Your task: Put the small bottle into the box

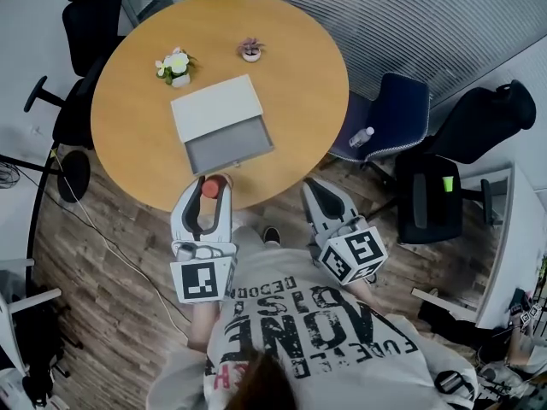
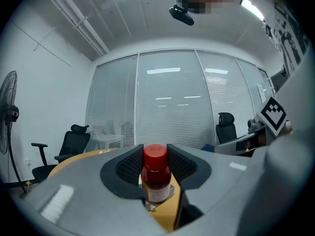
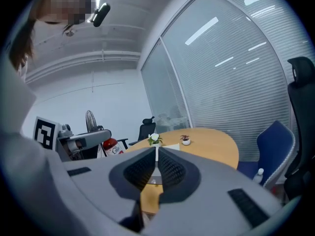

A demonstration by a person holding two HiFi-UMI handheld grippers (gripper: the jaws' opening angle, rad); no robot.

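A small bottle [image 2: 157, 180] with a red cap and dark contents stands upright between my left gripper's [image 2: 156, 157] jaws, which are shut on it. In the head view that gripper [image 1: 214, 183] hovers over the near edge of the round table with the bottle's red cap [image 1: 209, 190] showing. The box [image 1: 228, 149], a grey open tray with a white lid [image 1: 217, 104] behind it, lies just beyond on the table. My right gripper [image 1: 313, 185] is shut and empty, off the table's near right edge. In the right gripper view the jaws [image 3: 157, 154] meet, and the box [image 3: 170, 146] lies ahead.
Two small potted plants [image 1: 176, 67] [image 1: 250, 49] stand at the far side of the wooden table [image 1: 128, 126]. A blue chair [image 1: 395, 109] carrying a water bottle [image 1: 361, 137] sits right of the table. Black office chairs [image 1: 90, 24] [image 1: 479, 122] stand around it.
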